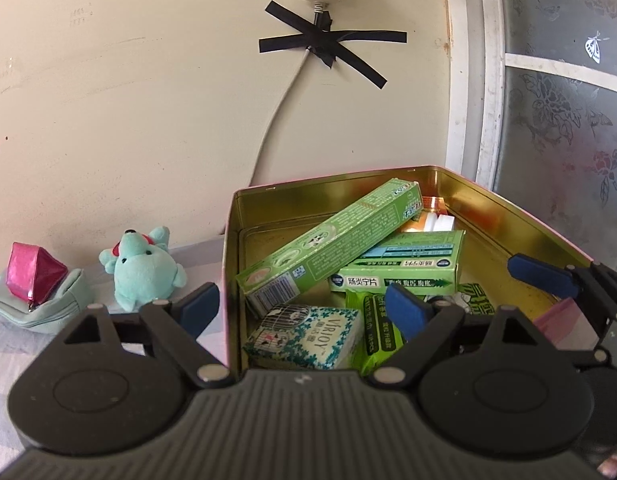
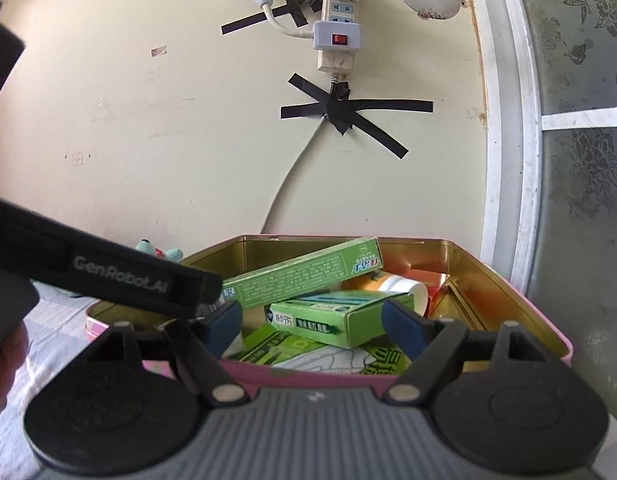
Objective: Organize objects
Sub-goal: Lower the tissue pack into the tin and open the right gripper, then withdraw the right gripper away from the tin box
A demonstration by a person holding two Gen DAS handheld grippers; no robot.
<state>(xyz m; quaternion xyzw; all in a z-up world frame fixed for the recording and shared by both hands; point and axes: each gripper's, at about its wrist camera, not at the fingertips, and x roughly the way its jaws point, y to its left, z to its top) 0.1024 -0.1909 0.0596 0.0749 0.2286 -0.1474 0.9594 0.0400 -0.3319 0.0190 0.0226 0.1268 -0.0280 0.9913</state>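
A pink tin with a gold inside (image 1: pixel 348 188) (image 2: pixel 508 280) holds a long green toothpaste box (image 1: pixel 332 240) (image 2: pixel 304 272), a green medicine box (image 1: pixel 404 268) (image 2: pixel 336 316), a floral tissue pack (image 1: pixel 308 334), a green wipes pack (image 1: pixel 374 328) and an orange-and-white bottle (image 2: pixel 396 284). My left gripper (image 1: pixel 304 308) is open and empty, straddling the tin's near left wall. My right gripper (image 2: pixel 312 324) is open and empty over the tin's near edge; it also shows in the left wrist view (image 1: pixel 548 276).
A teal plush toy (image 1: pixel 144 268) (image 2: pixel 160 252) and a teal pouch (image 1: pixel 40 308) with a pink purse (image 1: pixel 32 272) on it lie left of the tin. The wall behind carries a taped cable (image 1: pixel 276 112) and power strip (image 2: pixel 336 28). A patterned glass door (image 1: pixel 568 100) stands at right.
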